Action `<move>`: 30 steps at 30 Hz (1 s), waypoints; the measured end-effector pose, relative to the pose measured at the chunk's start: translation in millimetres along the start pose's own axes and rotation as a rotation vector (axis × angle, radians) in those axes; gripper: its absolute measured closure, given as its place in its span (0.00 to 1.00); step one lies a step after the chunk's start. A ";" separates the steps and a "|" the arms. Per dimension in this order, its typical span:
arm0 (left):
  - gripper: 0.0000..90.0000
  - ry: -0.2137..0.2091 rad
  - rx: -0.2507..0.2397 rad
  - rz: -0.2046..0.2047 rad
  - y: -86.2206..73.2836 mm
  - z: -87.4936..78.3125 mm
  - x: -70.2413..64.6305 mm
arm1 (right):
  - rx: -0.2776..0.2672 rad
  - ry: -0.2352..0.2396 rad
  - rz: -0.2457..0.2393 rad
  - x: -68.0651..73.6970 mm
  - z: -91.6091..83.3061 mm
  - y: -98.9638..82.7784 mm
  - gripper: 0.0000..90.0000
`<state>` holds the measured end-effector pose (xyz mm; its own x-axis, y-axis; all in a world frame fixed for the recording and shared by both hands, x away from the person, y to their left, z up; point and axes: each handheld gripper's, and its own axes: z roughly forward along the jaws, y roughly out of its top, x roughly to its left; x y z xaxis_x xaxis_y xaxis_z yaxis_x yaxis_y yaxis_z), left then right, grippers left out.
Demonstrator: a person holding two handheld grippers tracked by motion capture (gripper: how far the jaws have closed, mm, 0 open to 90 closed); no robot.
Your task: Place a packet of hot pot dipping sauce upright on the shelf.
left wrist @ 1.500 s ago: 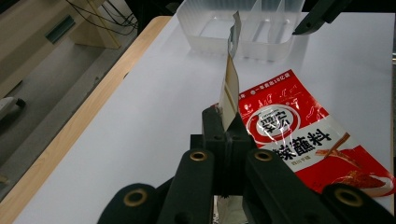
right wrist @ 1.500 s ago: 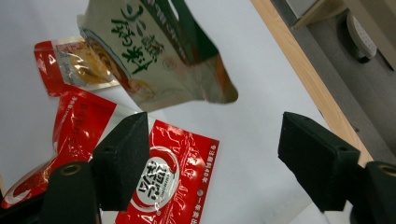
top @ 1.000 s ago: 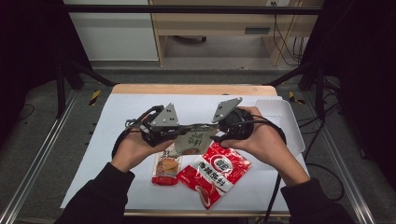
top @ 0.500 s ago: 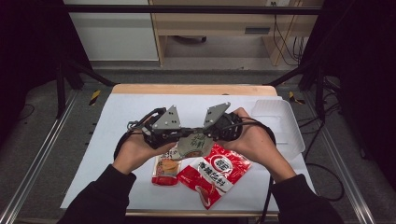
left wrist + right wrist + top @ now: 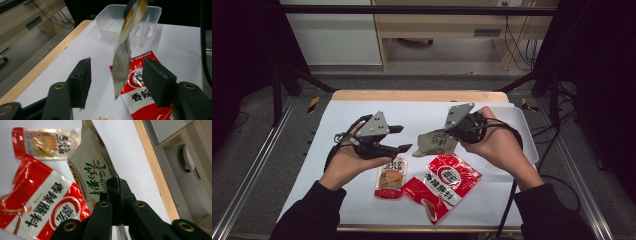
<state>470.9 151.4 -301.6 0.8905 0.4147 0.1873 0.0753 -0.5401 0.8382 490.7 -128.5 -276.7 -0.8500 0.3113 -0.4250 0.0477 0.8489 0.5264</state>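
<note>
My right gripper (image 5: pixel 451 135) is clamped on 1 edge of the pale sauce packet (image 5: pixel 436 144), which hangs off the table with its long axis running away from my jaws toward my left gripper (image 5: pixel 404 139). That gripper's jaws have just been opening; the packet's free end dangles between them, untouched. The clear tray (image 5: pixel 130 21) sits just beyond the packet, nearer my right hand.
</note>
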 end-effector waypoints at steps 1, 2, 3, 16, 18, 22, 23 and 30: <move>0.40 0.004 0.003 -0.010 -5.3 -1.7 1.0 | 0.003 -0.008 0.005 -2.8 -3.2 -3.5 1.00; 0.40 0.014 0.008 -0.017 -11.0 -3.4 2.0 | 0.003 -0.008 0.005 -2.8 -3.2 -3.5 1.00; 0.37 0.024 0.011 -0.026 -17.2 -5.1 3.0 | 0.005 -0.018 0.006 -5.7 -6.4 -7.1 1.00; 0.18 0.124 0.036 -0.171 -110.7 -32.0 10.0 | 0.028 -0.123 0.099 -33.3 -52.5 -52.2 1.00; 0.17 0.141 0.017 -0.168 -123.5 -33.8 9.7 | 0.025 -0.128 0.110 -36.9 -57.6 -56.8 1.00; 0.16 0.185 0.034 -0.219 -147.6 -42.0 3.8 | 0.032 -0.154 0.127 -44.0 -68.9 -68.0 1.00; 0.16 0.196 0.035 -0.222 -152.9 -43.6 2.8 | 0.034 -0.159 0.131 -45.3 -71.1 -70.5 1.00; 0.14 0.285 0.071 -0.239 -186.8 -59.8 0.6 | 0.043 -0.172 0.154 -49.0 -80.4 -86.0 1.00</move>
<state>430.5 296.3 -427.4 0.6839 0.7171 0.1341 0.3061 -0.4489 0.8395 486.0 -251.1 -241.9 -0.7289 0.5038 -0.4636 0.1953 0.8020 0.5645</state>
